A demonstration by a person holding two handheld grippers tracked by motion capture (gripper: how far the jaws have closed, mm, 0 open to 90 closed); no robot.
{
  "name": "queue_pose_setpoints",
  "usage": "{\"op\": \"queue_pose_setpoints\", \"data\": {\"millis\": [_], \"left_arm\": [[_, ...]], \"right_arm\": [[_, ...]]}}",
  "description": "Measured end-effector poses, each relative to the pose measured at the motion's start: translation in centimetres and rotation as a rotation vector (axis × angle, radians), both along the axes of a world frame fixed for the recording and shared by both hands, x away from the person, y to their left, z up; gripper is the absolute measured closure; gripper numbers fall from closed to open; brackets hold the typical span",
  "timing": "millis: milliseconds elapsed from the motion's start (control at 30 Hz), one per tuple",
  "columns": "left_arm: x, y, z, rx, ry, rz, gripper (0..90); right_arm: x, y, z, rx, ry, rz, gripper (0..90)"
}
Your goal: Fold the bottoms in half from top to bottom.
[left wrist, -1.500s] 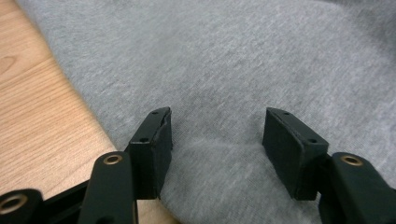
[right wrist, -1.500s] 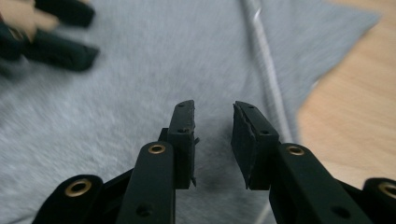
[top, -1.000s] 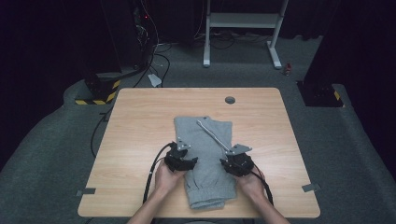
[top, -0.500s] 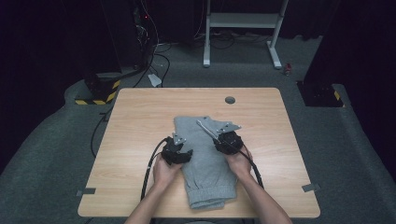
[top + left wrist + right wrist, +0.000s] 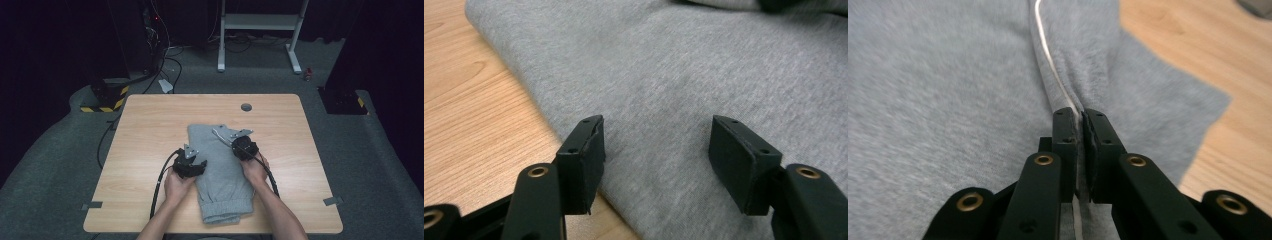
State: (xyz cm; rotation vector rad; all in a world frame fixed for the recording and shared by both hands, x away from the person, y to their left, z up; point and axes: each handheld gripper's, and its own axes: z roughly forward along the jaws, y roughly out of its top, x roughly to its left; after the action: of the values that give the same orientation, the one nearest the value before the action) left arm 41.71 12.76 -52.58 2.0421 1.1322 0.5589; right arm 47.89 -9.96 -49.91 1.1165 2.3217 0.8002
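The right gripper (image 5: 1079, 117) has carried its pinched white drawstring (image 5: 1050, 60) farther up the grey sweatpants (image 5: 220, 175) lying folded mid-bench (image 5: 150, 125), its jaws closed on the cord, while the left gripper (image 5: 656, 137) gapes open over the cloth's left edge.

My left gripper (image 5: 189, 162) sits low in my left hand (image 5: 176, 184), jaws spread wide apart with nothing between them, forearm entering from the bottom edge and angled slightly inward. My right gripper (image 5: 240, 141) is further forward than the left, held by my right hand (image 5: 255, 168), its jaws pressed together on a thin white drawstring (image 5: 1054, 75) and a fold of the grey garment (image 5: 220, 170).
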Motion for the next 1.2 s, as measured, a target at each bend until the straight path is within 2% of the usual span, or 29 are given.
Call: {"op": "queue_pose_setpoints", "data": {"millis": [33,167,233,300,467,567,633,767,833,900,933,967,1067,1200], "left_arm": [[0.0,0.0,0.0,0.0,-0.001,0.0,39.5],[0.0,0.0,0.0,-0.001,0.0,0.0,39.5],[0.0,0.0,0.0,-0.001,0.002,-0.001,39.5],[-0.1,-0.1,0.0,0.0,-0.001,-0.012,39.4],[-0.2,-0.3,0.0,0.008,-0.009,-0.038,39.3],[-0.2,-0.3,0.0,0.006,-0.006,-0.04,39.7],[-0.2,-0.3,0.0,0.007,-0.007,-0.039,39.7],[-0.3,-0.4,0.0,0.01,-0.011,-0.043,40.8],[-0.2,-0.3,0.0,-0.003,0.0,-0.043,40.8],[-0.2,-0.3,0.0,-0.004,0.002,-0.044,40.8],[-0.2,-0.3,0.0,-0.005,0.002,-0.044,40.8],[-0.2,-0.3,0.0,-0.004,0.002,-0.044,40.8],[-0.2,-0.3,0.0,-0.005,0.002,-0.043,40.8],[-0.2,-0.3,0.0,-0.004,0.001,-0.044,40.8]], "right_arm": [[-0.2,-0.2,0.4,0.001,-0.021,0.004,85.1],[-0.5,-1.9,1.9,0.082,-0.05,-0.03,84.9],[-0.2,-3.5,2.0,0.128,-0.029,-0.075,84.9],[-0.1,-4.7,1.6,0.141,-0.005,-0.104,84.8],[-1.1,-5.6,-0.4,0.103,0.064,-0.109,81.7],[-1.2,-5.5,-0.4,0.08,0.047,-0.119,70.7],[-1.2,-5.1,0.0,0.086,0.01,-0.114,68.5],[-0.6,-2.6,0.8,0.033,-0.015,-0.064,65.2],[0.1,-1.4,0.8,0.03,-0.007,-0.064,63.2],[1.1,-0.5,0.3,0.004,0.032,-0.066,60.1],[1.5,-0.2,0.0,-0.012,0.044,-0.075,60.6],[1.8,0.1,-0.2,-0.025,0.063,-0.093,64.9],[2.1,0.0,-0.3,-0.039,0.059,-0.096,84.4],[1.8,-1.8,1.3,0.052,0.02,-0.133,86.2]]}}
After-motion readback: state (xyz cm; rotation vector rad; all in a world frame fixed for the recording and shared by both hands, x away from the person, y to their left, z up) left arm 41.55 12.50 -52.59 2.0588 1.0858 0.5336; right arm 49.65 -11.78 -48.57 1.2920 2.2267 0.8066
